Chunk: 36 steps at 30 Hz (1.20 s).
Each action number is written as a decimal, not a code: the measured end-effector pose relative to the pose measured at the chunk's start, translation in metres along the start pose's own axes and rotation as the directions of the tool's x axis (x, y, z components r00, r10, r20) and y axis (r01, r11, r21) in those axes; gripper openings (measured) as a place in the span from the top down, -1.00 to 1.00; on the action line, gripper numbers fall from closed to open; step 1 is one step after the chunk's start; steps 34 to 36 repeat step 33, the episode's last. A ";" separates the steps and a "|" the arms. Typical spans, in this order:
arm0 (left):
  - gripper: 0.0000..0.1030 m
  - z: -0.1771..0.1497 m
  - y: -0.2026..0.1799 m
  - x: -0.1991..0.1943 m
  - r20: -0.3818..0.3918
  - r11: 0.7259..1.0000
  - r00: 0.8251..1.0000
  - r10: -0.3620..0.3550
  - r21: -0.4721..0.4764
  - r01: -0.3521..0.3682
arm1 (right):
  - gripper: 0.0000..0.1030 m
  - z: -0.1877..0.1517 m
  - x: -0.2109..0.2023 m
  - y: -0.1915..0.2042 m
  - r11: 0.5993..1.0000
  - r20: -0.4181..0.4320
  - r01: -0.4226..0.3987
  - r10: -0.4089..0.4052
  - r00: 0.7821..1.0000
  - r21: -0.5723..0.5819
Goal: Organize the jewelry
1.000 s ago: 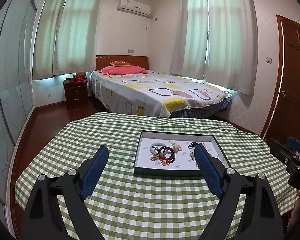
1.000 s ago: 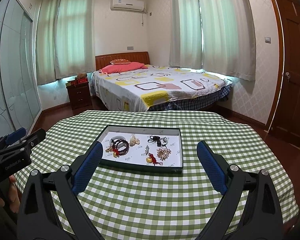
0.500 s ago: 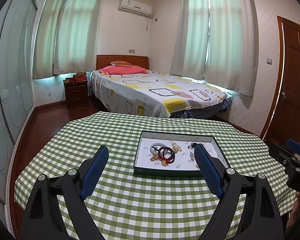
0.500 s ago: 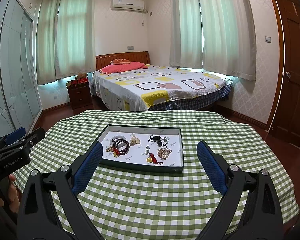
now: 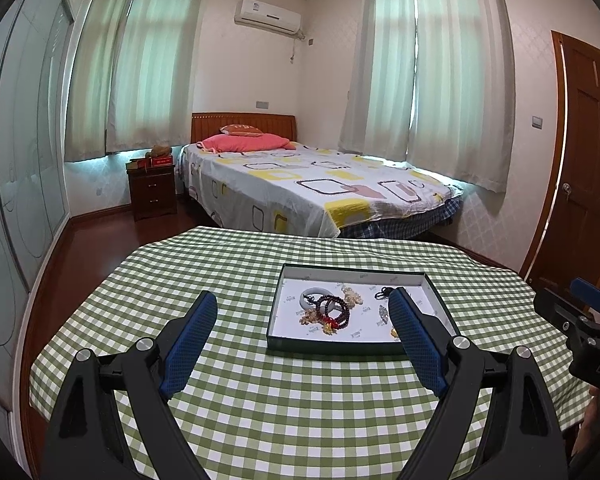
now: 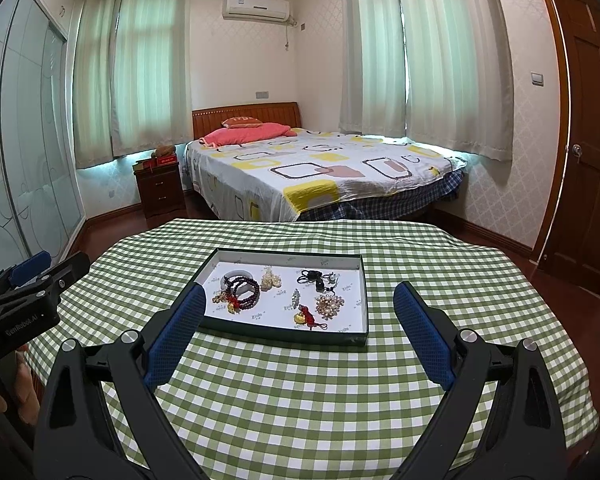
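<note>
Assorted jewelry (image 6: 284, 294) loose inside shallow dark-rimmed tray (image 6: 284, 330)

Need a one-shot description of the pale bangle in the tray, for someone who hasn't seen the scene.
On the green checked table sits a shallow dark-rimmed tray with a white floor. Look in its far left corner: the bangle lies there, partly under a dark red bead bracelet. It is the only smooth, pale, solid ring; the rest is beads, cords or clusters.

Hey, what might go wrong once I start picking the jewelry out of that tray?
1. The dark bead bracelet lies over the white bangle and touches a gold charm, so lifting it may drag both.
2. The pieces are small and the tray has raised walls, so wide-open fingers may bump the rim or shift the tray.
3. The red cord could snag the pearl cluster beside it.
</note>
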<state>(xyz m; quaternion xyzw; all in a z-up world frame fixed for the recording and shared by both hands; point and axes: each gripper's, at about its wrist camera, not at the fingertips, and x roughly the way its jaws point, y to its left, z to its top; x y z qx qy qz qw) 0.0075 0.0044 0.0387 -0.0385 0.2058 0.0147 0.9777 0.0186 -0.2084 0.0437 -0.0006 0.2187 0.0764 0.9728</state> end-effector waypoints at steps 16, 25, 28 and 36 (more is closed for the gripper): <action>-0.64 0.004 0.006 -0.002 0.023 0.999 0.999 -0.039 -0.020 0.040 | -0.80 -0.001 0.002 0.002 1.000 -0.007 -0.002 0.002 1.000 -0.002; -0.64 0.003 0.005 0.002 0.032 0.999 0.998 -0.049 -0.008 0.049 | -0.80 -0.003 0.008 0.003 1.000 -0.019 -0.007 0.007 1.000 -0.005; -0.64 0.002 0.007 0.005 0.031 0.999 0.999 -0.035 -0.008 0.036 | -0.80 -0.003 0.011 0.001 1.000 -0.024 -0.006 0.006 1.000 0.000; -0.64 -0.002 0.013 0.020 -0.023 0.999 0.999 -0.040 -0.025 0.039 | -0.80 -0.006 0.019 -0.001 1.000 -0.042 -0.005 0.006 0.999 0.006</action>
